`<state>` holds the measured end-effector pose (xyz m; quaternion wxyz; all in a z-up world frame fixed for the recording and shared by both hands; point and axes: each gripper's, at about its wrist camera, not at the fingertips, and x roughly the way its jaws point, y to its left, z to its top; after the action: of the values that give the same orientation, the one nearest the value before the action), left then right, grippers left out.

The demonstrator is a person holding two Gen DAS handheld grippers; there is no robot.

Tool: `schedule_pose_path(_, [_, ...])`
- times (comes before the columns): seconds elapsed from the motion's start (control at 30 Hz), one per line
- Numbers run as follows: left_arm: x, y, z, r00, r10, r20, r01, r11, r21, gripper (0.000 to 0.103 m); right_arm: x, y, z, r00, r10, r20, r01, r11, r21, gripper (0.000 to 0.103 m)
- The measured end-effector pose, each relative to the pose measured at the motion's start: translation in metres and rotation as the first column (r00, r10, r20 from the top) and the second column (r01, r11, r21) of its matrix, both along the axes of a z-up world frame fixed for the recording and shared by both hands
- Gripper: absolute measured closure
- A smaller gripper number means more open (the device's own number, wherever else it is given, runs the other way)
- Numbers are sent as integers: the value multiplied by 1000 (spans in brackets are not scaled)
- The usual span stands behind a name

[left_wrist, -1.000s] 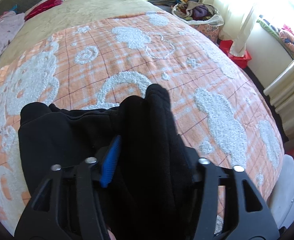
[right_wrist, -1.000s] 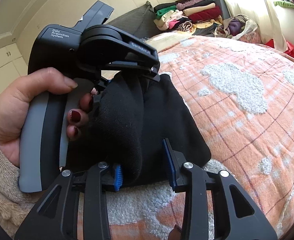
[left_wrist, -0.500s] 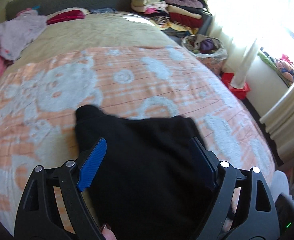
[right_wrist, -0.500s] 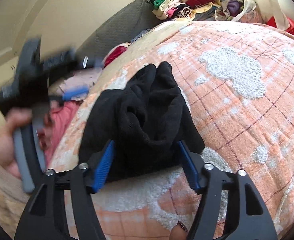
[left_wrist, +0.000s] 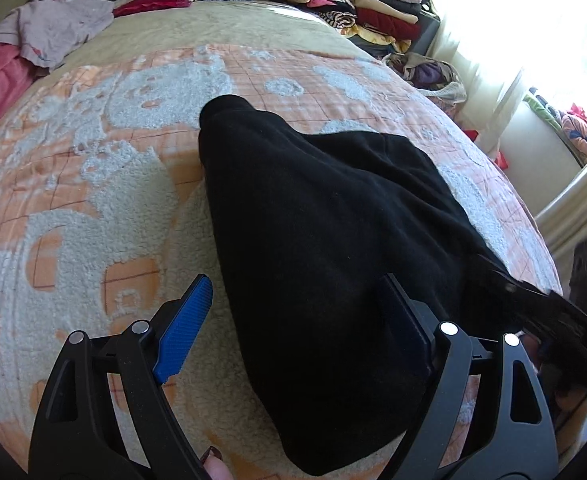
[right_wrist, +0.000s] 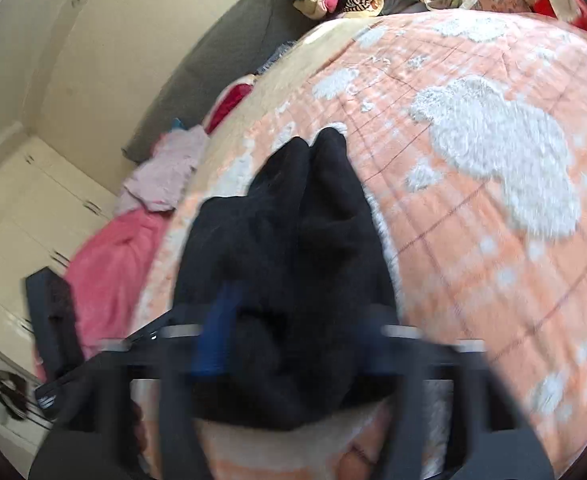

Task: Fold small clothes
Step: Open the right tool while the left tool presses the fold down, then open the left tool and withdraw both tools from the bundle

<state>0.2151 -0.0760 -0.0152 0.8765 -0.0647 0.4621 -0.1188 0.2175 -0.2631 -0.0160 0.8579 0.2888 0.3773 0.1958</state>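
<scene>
Fleece fills the left wrist view: the black garment (left_wrist: pixel 333 232) lies bunched on the orange blanket (left_wrist: pixel 93 184), with the left gripper (left_wrist: pixel 297 320) spread wide over its near end, gripping nothing. Better to smooth that hump flat before closing on an edge. From the right wrist, the right gripper (right_wrist: pixel 289 336) is motion-blurred; its jaws straddle the same cloth, but whether they pinch it I cannot tell.
</scene>
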Motion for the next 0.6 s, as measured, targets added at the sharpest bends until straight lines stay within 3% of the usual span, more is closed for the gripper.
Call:
schedule_pose_path(0.13, [-6,-3,5,1000,-15,24,15,1000,12,26,-10,-1,22,995,18,94,-10,996,-88,83])
schedule_pose_path(0.23, [-5,-3,-2,1000,-18,4,18,1000,-5,26,-5,5,1,999,-24,26,29,972,-234,81])
schedule_pose_path(0.27, [-5,-4,-4,1000,-19,-2,19,1000,-12,26,-6,4,-6,999,-34,22,38,972,-233,80])
schedule_pose_path(0.33, [-6,-5,-6,1000,-17,-3,17,1000,-9,26,-10,1,-10,998,-64,27,68,971,-231,68])
schedule_pose_path(0.4, [-7,-6,-5,1000,-22,-2,22,1000,-7,26,-13,-5,-11,996,-85,12,86,973,-216,62])
schedule_pose_path(0.43, [-7,-6,-4,1000,-21,-3,21,1000,-6,26,-15,-7,-10,995,-102,5,100,968,-229,53])
schedule_pose_path(0.6, [-10,-6,-2,1000,-20,0,20,1000,-1,26,-23,6,3,993,-110,38,117,944,-308,47])
